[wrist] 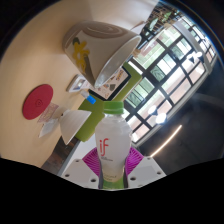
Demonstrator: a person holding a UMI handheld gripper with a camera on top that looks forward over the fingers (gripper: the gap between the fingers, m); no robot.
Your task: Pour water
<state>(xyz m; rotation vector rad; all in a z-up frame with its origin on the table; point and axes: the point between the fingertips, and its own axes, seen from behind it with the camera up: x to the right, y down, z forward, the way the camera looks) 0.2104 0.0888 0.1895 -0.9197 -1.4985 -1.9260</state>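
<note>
My gripper (111,160) is shut on a clear plastic bottle (112,140) with a white label marked "if" in red and a green cap (108,107). Both magenta pads (92,158) press on its sides. The bottle is held up and the whole view is tilted. Just beyond the cap stands a clear stemmed glass (52,122), seen on its side because of the tilt. I cannot see water in the glass.
A round red coaster (39,98) lies on the pale table (30,60) past the glass. A white rounded appliance (98,45) stands farther on. Large dark-framed windows (165,70) fill the far side. A small blue item (91,98) sits near the cap.
</note>
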